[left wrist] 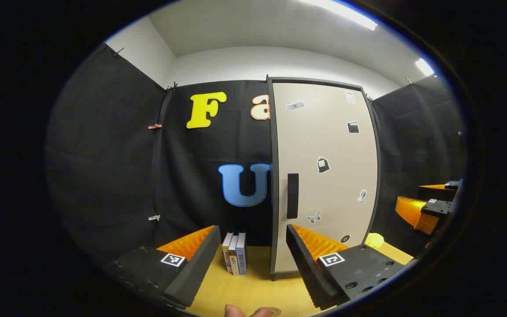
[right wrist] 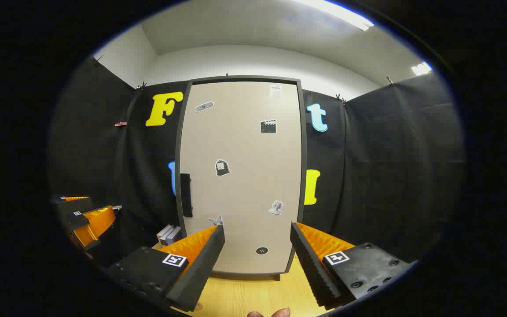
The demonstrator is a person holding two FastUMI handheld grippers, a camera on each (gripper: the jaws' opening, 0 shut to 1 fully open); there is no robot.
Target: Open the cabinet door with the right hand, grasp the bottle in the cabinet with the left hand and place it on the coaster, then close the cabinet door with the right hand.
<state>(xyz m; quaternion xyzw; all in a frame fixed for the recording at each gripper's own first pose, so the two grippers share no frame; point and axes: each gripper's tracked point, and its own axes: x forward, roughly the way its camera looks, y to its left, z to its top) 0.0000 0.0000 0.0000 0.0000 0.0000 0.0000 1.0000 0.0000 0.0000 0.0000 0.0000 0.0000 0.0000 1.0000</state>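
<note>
Cabinet door shut. The tall beige cabinet door with a dark frame [right wrist: 240, 176] stands upright at the far side of the light wooden tabletop [right wrist: 240, 299], closed flush; small stickers are scattered over its face. Its black vertical bar handle [right wrist: 185, 195] sits on the door's left edge, at mid height.

Right gripper [right wrist: 257, 251]: jaws spread wide, nothing between them. In the right gripper view it faces the door almost square on, with the door's lower part framed between the two fingers. No contact with the door; the handle lies up and left of the left finger, well apart from it.

Left gripper [left wrist: 253, 251]: jaws also spread wide, holding nothing. In the left gripper view the door [left wrist: 324, 176] sits right of centre, its handle [left wrist: 292, 196] just above the inner edge of the right finger. The gap between the fingers frames a short row of upright books [left wrist: 235, 253] standing on the tabletop [left wrist: 253, 290], just left of the cabinet's base.

The bottle is hidden behind the closed door; its position cannot be told.

View differences: the left gripper view shows the right gripper [left wrist: 425, 207] at far right, and a pale yellow object [left wrist: 374, 240] low beside the cabinet's right side. The right gripper view shows the left gripper [right wrist: 86, 220] at far left, and the books [right wrist: 170, 234] only as a sliver.
</note>
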